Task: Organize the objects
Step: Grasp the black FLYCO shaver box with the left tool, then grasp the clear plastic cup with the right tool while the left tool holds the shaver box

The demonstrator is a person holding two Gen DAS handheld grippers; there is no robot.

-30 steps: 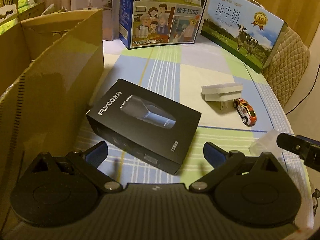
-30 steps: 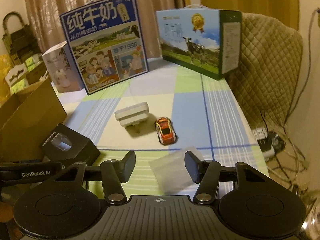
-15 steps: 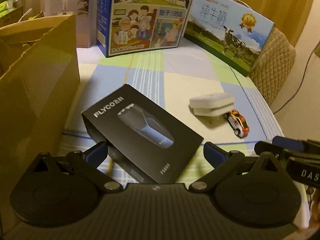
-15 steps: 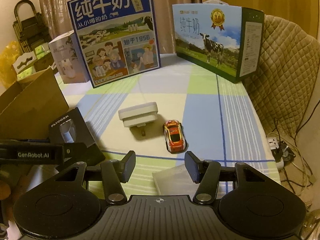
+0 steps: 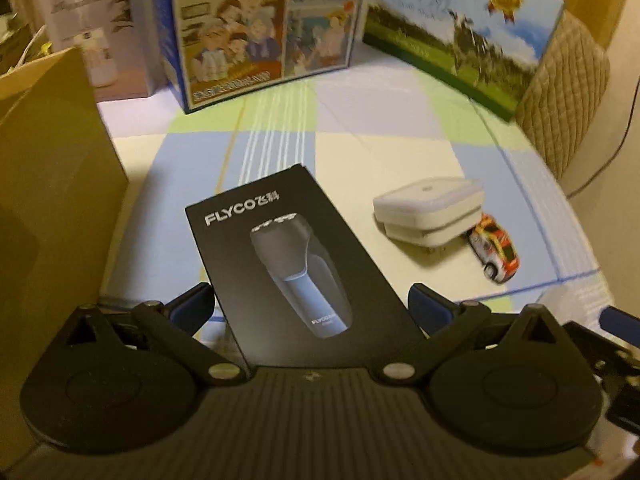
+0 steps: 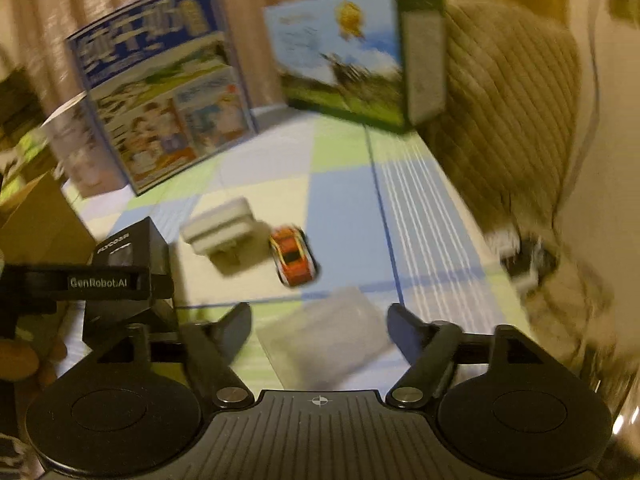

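A black FLYCO shaver box [image 5: 288,264] lies lengthwise between the fingers of my left gripper [image 5: 310,306]. The jaws stand wide, a pad close to each long side, and no squeeze shows. A flat clear plastic case [image 6: 324,332] rests on the checked tablecloth [image 6: 344,208] between the fingers of my right gripper [image 6: 320,316]. Those jaws are opening and the pads stand apart from the case. Further out lie a white charger [image 5: 430,208] and an orange toy car [image 5: 496,256], side by side. The right wrist view is blurred by motion.
An open cardboard box [image 5: 52,200] stands at the left, right beside the shaver box. Two milk cartons [image 5: 260,28] [image 5: 460,36] and a white humidifier box [image 5: 92,20] line the table's far edge. A quilted chair back [image 5: 568,92] rises at the right edge.
My left gripper has closed in on the shaver box, which now sits lined up between its fingers. The right gripper's jaws have spread wider around the clear case, and that view has rolled.
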